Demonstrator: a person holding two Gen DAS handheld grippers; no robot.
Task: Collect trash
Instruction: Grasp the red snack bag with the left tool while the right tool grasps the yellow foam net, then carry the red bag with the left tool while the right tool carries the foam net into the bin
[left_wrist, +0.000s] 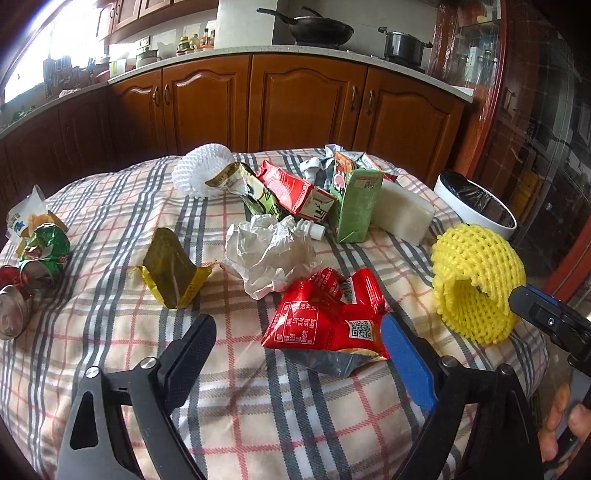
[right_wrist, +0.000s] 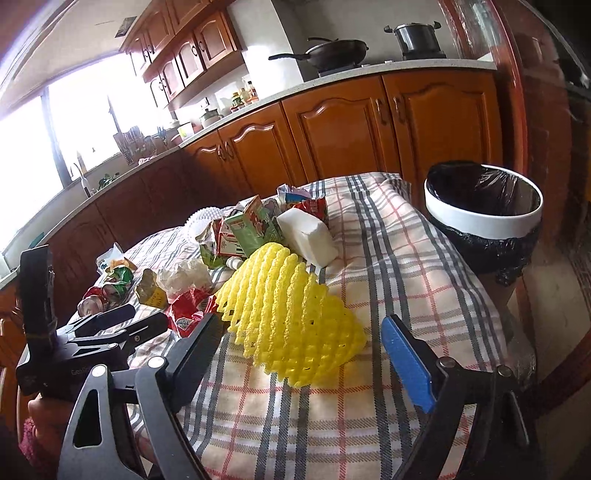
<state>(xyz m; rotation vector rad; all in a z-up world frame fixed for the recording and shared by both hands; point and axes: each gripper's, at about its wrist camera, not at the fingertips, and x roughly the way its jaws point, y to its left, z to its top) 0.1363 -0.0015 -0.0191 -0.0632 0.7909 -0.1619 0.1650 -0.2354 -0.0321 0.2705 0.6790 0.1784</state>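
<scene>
Trash lies on a plaid-covered table (left_wrist: 110, 206). My left gripper (left_wrist: 295, 325) is open, its blue finger touching a red snack wrapper (left_wrist: 325, 317). Beyond lie crumpled white paper (left_wrist: 269, 251), an olive-yellow packet (left_wrist: 170, 269), a red carton (left_wrist: 295, 188), a green carton (left_wrist: 354, 199), a white foam block (left_wrist: 402, 210) and a white foam net (left_wrist: 203, 170). A yellow foam net (left_wrist: 476, 284) lies at the right. My right gripper (right_wrist: 299, 332) is open around the yellow foam net (right_wrist: 291, 317). A white bin with a black liner (right_wrist: 484, 210) stands past the table's right edge.
Crushed cans and wrappers (left_wrist: 37, 258) lie at the table's left edge. Wooden kitchen cabinets (left_wrist: 295, 103) with a counter, a wok and a pot stand behind the table. The right gripper shows in the left wrist view (left_wrist: 554, 321). The left gripper shows in the right wrist view (right_wrist: 122, 328).
</scene>
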